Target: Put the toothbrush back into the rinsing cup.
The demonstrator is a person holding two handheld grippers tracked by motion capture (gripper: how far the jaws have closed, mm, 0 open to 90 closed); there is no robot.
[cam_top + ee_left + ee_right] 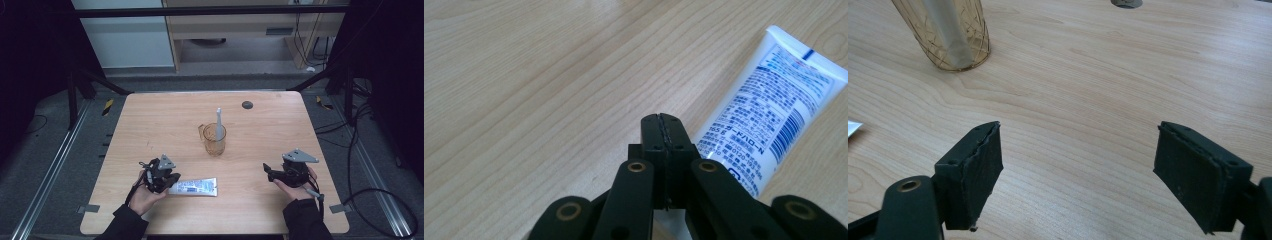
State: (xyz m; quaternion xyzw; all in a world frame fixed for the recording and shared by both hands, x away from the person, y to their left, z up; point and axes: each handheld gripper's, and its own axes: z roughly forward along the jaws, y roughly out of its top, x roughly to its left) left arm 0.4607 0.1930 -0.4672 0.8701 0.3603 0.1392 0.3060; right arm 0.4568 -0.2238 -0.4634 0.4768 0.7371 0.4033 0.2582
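A white toothpaste tube (194, 186) with blue print lies flat on the wooden table (150, 120) near the front left. My left gripper (167, 181) rests at the tube's left end, shut with nothing between its pads; in the left gripper view the tube (769, 110) lies just right of the closed jaws (663, 131). An amber glass cup (215, 139) stands mid-table with a white toothbrush (219, 122) upright in it. My right gripper (274, 172) sits at the front right, open and empty; in the right gripper view the cup (948, 35) is far off to the left.
A small dark round cap (247, 104) is set into the table near its far edge. Black frame bars and cables run along the floor on both sides. Bare wood lies between the two grippers.
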